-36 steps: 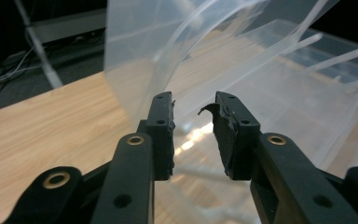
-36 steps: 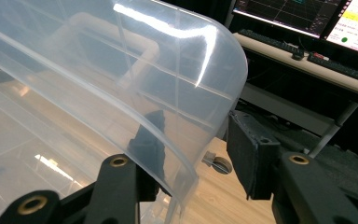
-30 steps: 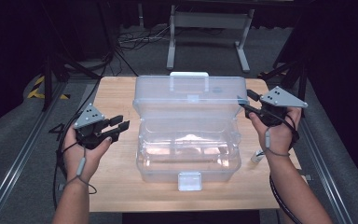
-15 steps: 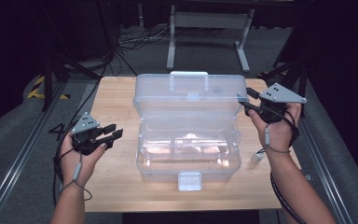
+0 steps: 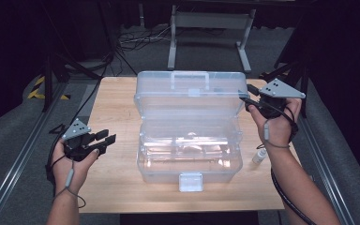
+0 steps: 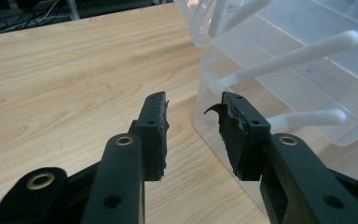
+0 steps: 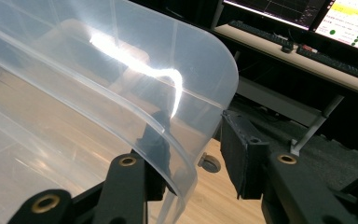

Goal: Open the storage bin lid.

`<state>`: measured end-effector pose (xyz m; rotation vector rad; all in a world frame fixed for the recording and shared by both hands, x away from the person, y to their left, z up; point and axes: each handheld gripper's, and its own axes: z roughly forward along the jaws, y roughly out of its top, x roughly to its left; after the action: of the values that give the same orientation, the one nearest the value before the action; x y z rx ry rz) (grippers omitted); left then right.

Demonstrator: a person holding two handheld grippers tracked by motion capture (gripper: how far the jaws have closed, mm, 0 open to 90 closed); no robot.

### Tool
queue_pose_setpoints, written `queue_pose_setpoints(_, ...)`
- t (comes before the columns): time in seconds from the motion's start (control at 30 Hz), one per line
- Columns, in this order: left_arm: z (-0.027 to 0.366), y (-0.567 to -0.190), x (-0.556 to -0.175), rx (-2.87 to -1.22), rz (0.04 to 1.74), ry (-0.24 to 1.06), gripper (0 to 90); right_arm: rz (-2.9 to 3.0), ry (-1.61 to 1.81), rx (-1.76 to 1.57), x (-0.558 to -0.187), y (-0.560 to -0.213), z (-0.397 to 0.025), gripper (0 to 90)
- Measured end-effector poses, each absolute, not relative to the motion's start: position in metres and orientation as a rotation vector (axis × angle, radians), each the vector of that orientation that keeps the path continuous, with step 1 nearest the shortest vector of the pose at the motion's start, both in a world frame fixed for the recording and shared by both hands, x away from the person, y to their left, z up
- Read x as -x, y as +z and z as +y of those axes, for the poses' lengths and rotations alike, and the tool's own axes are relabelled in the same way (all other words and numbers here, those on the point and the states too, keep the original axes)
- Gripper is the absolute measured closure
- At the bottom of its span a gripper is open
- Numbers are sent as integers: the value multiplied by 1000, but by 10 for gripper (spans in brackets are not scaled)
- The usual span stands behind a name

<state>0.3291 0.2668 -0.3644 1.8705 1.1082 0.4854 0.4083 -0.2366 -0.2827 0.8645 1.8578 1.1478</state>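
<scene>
A clear plastic toolbox (image 5: 190, 159) stands open mid-table, its lid (image 5: 190, 96) tilted up at the back. Inside, a clear tray on white arms (image 6: 298, 51) is partly raised. My left gripper (image 5: 104, 138) hovers over the table to the left of the box, apart from it. Its jaws are open with nothing between them (image 6: 193, 121). My right gripper (image 5: 249, 97) is at the lid's right end. In the right gripper view the lid's corner (image 7: 186, 140) passes between the open jaws (image 7: 196, 144), one jaw behind the wall, the other standing clear of it.
A small white bottle (image 5: 259, 156) lies on the wooden table (image 5: 117, 103) right of the box, near my right forearm. The box's white latch (image 5: 190, 181) faces the front edge. A metal stand (image 5: 211, 23) and cables sit on the floor beyond.
My left gripper has drawn back toward the table's left front, away from the box. The right gripper has stayed at the lid's right end.
</scene>
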Motion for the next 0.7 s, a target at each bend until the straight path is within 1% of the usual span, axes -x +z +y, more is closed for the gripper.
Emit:
queue_pose_setpoints(0.33,279,-371,-322,-1862,1161,484,624,1849,1142,-867,-420,-280,-235,655)
queue_pose_setpoints(0.7,289,-379,-304,-1858,1199,485,610,1863,1117,-880,-435,-276,-234,690)
